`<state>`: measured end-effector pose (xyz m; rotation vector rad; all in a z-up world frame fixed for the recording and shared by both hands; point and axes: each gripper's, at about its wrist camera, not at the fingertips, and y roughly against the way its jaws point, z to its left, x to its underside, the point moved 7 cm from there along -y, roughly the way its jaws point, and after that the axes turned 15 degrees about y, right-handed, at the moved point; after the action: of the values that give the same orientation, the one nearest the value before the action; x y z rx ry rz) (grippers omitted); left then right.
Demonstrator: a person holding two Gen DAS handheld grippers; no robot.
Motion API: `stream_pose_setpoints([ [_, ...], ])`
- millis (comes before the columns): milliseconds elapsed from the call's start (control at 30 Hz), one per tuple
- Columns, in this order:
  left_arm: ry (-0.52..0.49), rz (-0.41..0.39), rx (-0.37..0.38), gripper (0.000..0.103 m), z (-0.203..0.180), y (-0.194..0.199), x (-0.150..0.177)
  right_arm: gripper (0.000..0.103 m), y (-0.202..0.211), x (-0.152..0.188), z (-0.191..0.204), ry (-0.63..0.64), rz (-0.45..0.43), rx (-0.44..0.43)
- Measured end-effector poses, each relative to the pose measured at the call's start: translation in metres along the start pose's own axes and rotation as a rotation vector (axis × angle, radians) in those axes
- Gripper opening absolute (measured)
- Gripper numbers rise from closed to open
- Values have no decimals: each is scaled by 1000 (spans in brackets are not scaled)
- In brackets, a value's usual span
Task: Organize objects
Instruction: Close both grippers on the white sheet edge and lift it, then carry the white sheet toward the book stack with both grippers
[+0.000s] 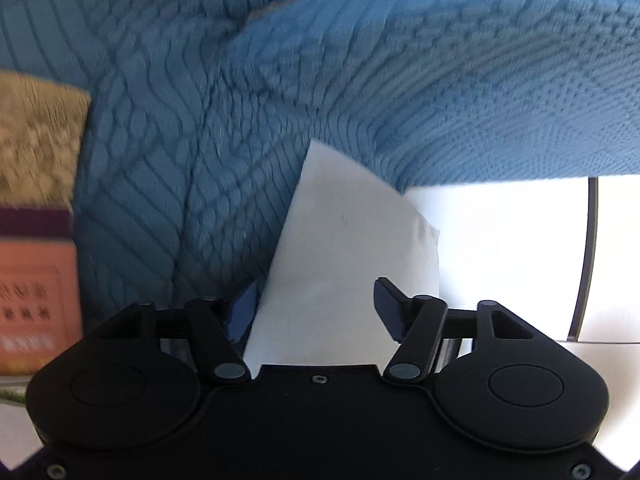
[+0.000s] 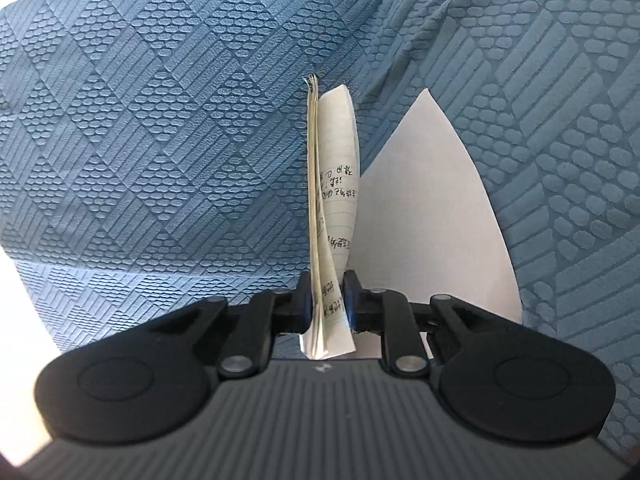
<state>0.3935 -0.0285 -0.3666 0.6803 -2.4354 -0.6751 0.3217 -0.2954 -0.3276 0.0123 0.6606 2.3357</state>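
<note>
In my right wrist view I see a thin notebook [image 2: 334, 216] standing on edge, its pages fanned a little at the top. The outer page is lined and has dark handwriting on it. Just beside it, on the right, a blank white sheet [image 2: 436, 216] lies on the blue cloth. In my left wrist view a white paper [image 1: 344, 256] lies tilted, partly over the same cloth. It is plain, with slight creases.

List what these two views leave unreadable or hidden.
- Left wrist view: orange box at the left edge is cut off, its print motion-blurred.
- Left wrist view: white sheet disappears behind the left gripper.
- Right wrist view: handwriting on the paper stack in the right gripper is too small.
</note>
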Motion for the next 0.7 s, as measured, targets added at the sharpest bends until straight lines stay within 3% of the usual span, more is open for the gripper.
stream_pose_setpoints([
  [133,-23,19,-23,57,-1,-7,10,19,5,-1,-2,-20,1,-14],
  [200,-2,20,-15,51,-1,-7,11,19,7,-3,-4,-22,-5,-16],
  [367,54,13,105,43,-2,-4,11,19,14,-8,-13,-8,-27,38],
  [400,56,18,135,37,-3,2,11,20,16,-9,-16,-11,-31,55],
  [500,65,67,226,29,-12,3,17,21,18,-12,-28,-18,-18,110],
  [533,51,71,228,28,-16,0,19,22,17,-11,-31,-22,-3,120],
  [600,6,33,169,11,-20,-6,23,22,14,-9,-35,-30,13,122],
  [700,-30,26,104,6,-20,-15,29,23,16,-11,-34,12,13,142],
])
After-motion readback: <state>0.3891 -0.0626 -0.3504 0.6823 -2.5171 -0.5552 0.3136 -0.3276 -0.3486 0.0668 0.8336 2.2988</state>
